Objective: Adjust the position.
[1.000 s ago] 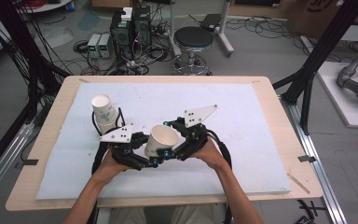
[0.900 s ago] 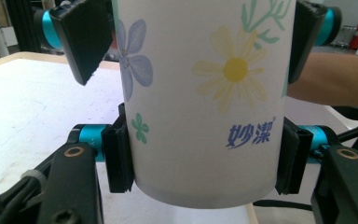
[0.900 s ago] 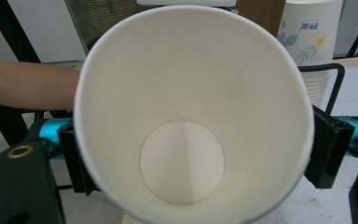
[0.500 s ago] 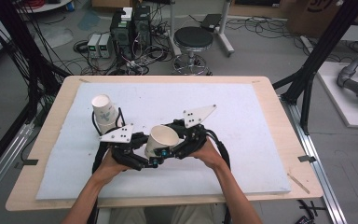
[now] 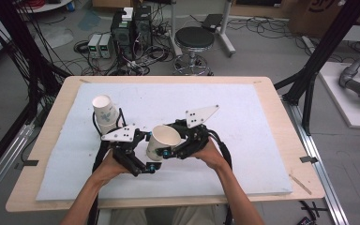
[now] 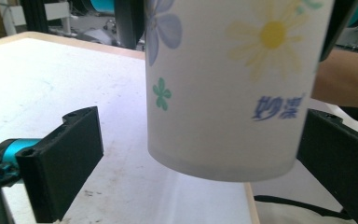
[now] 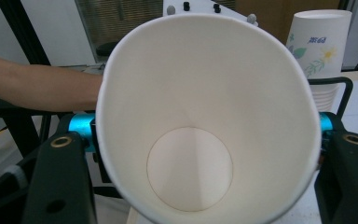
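Note:
A white paper cup [image 5: 161,140] with a flower print is held tilted just above the pad, its mouth toward the right hand. My right gripper [image 5: 172,151] is shut on it near the rim; in the right gripper view the cup [image 7: 191,163] is squeezed to an oval between the jaws of that gripper [image 7: 205,182]. My left gripper [image 5: 146,161] sits at the cup's base. Its jaws have just been opening. In the left gripper view the cup [image 6: 228,93] hangs between the spread jaws of the left gripper [image 6: 200,161], with a clear gap at the left jaw.
A stack of upside-down paper cups [image 5: 105,112] stands at the back left of the white pad [image 5: 253,112], behind the left hand; the stack [image 7: 319,51] also rises behind the held cup. A wooden table edge [image 5: 290,122] frames the pad.
Both hands and the cup keep the same place in the high view. Any jaw motion is too small to make out there.

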